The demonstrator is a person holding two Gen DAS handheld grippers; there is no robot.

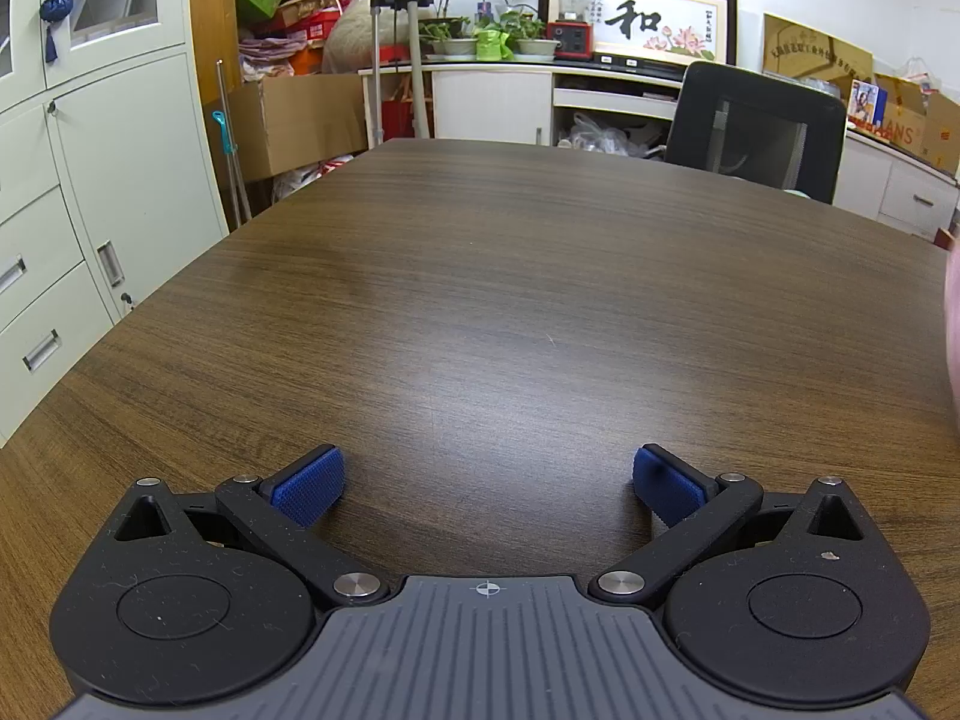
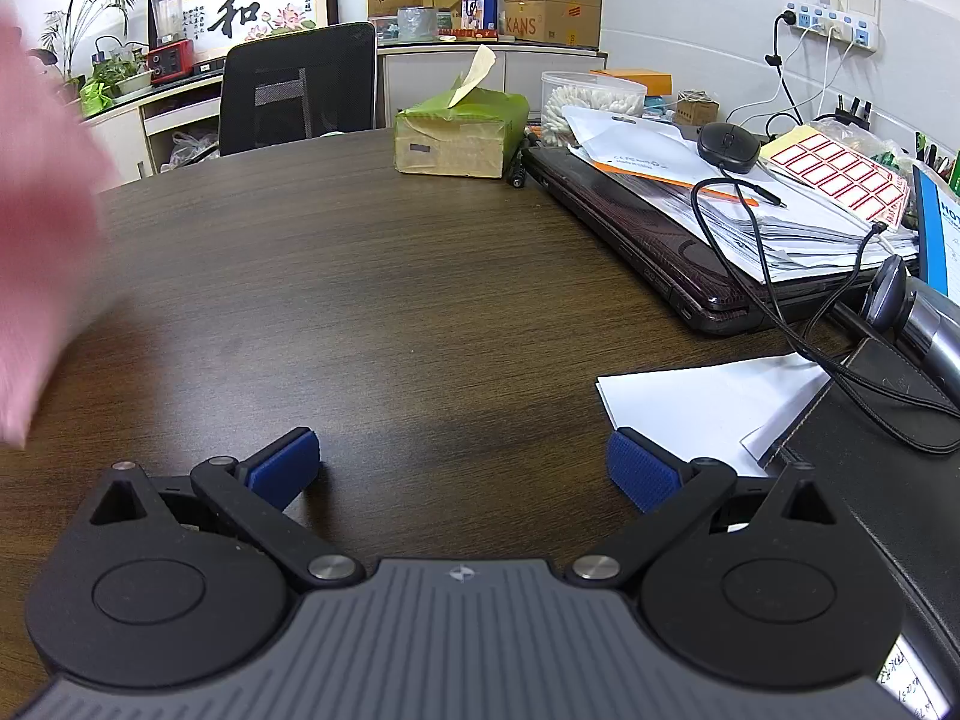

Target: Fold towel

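A pink towel [image 2: 42, 210] shows blurred at the left edge of the right wrist view, up off the dark wooden table [image 2: 390, 276]. A thin strip of it shows at the right edge of the left wrist view [image 1: 953, 324]. What holds it is out of view. My left gripper [image 1: 487, 480] is open and empty, low over the bare table [image 1: 480, 276]. My right gripper [image 2: 462, 468] is open and empty too, low over the table, to the right of the towel.
A green tissue box [image 2: 459, 132], a laptop [image 2: 648, 228] under papers, a mouse [image 2: 729, 147] with its cable and white sheets [image 2: 714, 402] crowd the right side. A black chair [image 1: 756, 126] stands at the far edge. Cabinets [image 1: 90, 192] stand to the left.
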